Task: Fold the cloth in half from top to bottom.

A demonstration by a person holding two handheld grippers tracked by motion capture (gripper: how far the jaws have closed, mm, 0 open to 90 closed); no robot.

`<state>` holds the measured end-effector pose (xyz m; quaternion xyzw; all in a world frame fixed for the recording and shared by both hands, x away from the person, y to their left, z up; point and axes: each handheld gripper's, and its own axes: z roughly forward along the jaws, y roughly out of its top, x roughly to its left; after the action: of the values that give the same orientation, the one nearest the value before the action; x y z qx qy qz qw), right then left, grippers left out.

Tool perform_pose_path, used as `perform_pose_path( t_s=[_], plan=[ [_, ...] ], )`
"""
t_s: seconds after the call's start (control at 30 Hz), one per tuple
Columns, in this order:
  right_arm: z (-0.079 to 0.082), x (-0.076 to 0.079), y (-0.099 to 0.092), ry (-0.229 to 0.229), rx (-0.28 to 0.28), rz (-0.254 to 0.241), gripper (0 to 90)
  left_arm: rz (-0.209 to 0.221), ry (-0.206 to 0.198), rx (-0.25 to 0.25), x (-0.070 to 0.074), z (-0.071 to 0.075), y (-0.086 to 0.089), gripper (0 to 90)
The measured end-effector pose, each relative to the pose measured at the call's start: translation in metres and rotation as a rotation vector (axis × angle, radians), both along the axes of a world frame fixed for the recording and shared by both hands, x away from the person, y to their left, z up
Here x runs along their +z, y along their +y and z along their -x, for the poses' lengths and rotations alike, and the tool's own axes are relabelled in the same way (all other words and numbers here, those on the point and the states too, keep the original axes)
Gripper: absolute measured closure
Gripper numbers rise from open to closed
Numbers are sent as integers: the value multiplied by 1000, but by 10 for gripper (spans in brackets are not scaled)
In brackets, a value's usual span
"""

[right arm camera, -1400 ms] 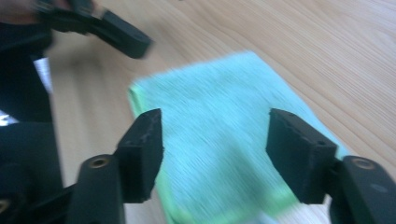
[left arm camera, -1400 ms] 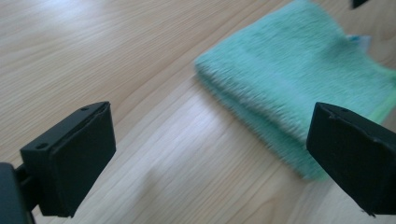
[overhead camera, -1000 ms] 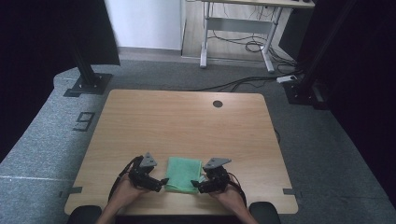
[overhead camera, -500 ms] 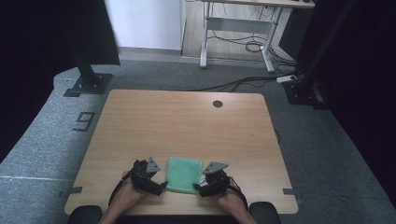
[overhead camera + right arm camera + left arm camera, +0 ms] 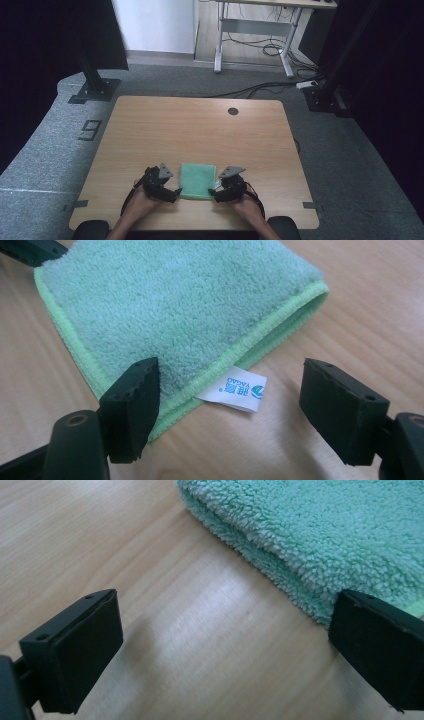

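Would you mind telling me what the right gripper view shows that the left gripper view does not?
Right gripper view: a white label at the green towel's stitched hem, lying between the open jaws of the right tool. Left gripper view: the towel's thick folded edge, with bare table between the open jaws of the left tool. Both: the same fluffy green towel on the wooden table.

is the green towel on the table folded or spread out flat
Folded. The green towel shows stacked layers along its edge, and lies as a small compact rectangle on the table.
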<state>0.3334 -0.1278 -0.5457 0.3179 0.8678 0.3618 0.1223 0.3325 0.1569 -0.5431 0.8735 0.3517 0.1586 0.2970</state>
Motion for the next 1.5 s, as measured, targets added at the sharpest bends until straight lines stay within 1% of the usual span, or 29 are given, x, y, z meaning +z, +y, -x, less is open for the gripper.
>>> perform_pose_path(
  t_s=[0.07,0.13,0.4,0.63,0.93,1.0,1.2,1.27,1.4,1.5],
  plan=[
    [-6,0,0,-6,-5,6,246,-1,-3,4,0,-4,-1,8],
    [-8,1,-1,-5,-7,8,246,-11,-4,5,1,-9,-3,8],
    [-30,1,-3,-1,-32,9,244,-25,-5,28,2,-30,-9,9],
    [-47,2,-4,-4,-54,16,243,10,9,64,0,-46,-7,9],
    [-66,1,-5,-11,-82,17,242,22,7,110,-1,-66,-4,10],
    [-71,1,-5,-9,-92,15,242,27,9,117,-1,-69,-4,10],
    [-79,1,-5,-11,-101,15,241,34,10,128,-2,-79,-3,10],
    [-85,1,-5,-11,-107,10,242,39,11,133,-2,-83,-3,10],
    [-90,1,-6,-8,-113,6,242,51,13,139,-3,-92,-3,10],
    [-92,1,-6,-1,-119,1,242,51,11,142,-3,-95,-4,10]
  ],
)
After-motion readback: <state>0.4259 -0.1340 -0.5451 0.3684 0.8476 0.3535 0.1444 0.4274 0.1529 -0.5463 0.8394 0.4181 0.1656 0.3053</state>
